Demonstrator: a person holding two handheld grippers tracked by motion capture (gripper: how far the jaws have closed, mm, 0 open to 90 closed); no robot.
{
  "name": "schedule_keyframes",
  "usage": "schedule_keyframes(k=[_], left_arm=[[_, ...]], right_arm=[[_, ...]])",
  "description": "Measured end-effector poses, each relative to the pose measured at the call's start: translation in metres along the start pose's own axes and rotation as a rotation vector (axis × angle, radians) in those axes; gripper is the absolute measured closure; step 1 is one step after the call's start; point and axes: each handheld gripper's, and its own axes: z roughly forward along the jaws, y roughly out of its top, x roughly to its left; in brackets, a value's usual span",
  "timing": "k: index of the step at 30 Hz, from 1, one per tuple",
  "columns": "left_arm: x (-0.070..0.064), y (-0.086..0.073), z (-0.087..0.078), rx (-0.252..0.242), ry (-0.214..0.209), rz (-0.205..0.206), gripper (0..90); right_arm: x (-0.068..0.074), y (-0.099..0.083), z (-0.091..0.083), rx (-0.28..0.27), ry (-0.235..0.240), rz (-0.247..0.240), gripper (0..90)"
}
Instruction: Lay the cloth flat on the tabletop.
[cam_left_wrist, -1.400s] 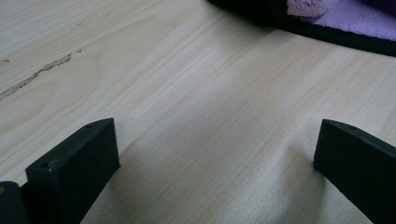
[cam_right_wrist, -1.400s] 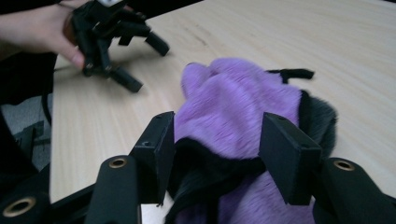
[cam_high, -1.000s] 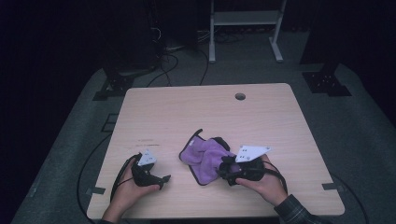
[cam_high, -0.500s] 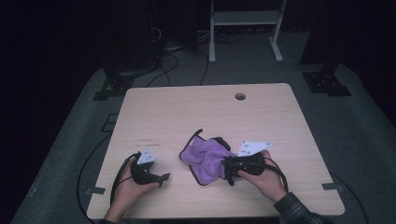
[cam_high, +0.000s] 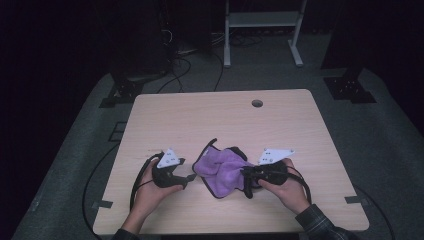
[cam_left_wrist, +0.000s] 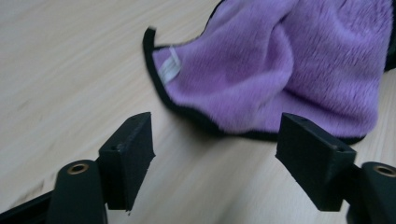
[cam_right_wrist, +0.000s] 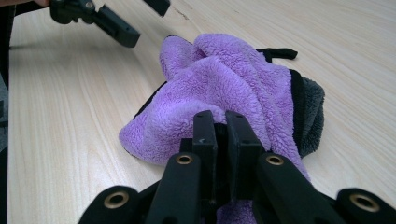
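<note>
Purple fleece cloth with black edging lies bunched on the light wood table, near the front edge, between the two hands; right gripper has its jaws pressed together on a fold at the cloth's near side, fleece pinched between them; left gripper jaws stand wide apart, holding nothing, low over bare table just short of the cloth's black hem; a white label sits at that corner of the cloth.

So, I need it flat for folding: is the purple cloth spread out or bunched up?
Bunched up. The purple cloth lies crumpled in humps on the table, one edge pinched in the right gripper.
</note>
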Motion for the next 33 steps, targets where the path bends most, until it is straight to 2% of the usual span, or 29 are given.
schedule_keyframes(k=[7,11,16,20,25,27,28,31,33], left_arm=[[0.017,0.024,0.021,-0.005,0.0,0.002,33.7],[0.029,0.034,0.036,-0.002,0.015,0.005,35.9],[0.043,0.042,0.06,0.037,0.035,0.016,35.7],[0.049,0.043,0.08,0.064,0.035,0.006,36.9],[0.048,0.045,0.104,0.128,0.032,0.057,38.6],[0.047,0.043,0.111,0.157,0.031,0.075,41.8],[0.046,0.042,0.113,0.151,0.02,0.065,42.9],[0.045,0.042,0.112,0.154,-0.006,0.054,54.3],[0.042,0.043,0.111,0.16,-0.027,0.03,64.0]], right_arm=[[-0.003,-0.001,-0.001,0.004,0.001,0.0,82.6],[-0.003,-0.002,-0.001,0.006,0.003,-0.001,82.6],[-0.004,-0.002,-0.001,0.007,0.006,-0.003,82.6],[-0.004,-0.002,-0.001,0.009,0.007,-0.006,82.7],[-0.004,-0.002,-0.001,0.01,0.009,-0.006,82.6],[-0.004,-0.003,-0.002,0.01,0.008,-0.007,82.7],[-0.004,-0.003,-0.002,0.009,0.008,-0.008,82.7],[-0.005,-0.004,-0.003,0.009,0.006,-0.004,82.7],[-0.005,-0.004,-0.003,0.01,0.004,-0.003,82.7]])
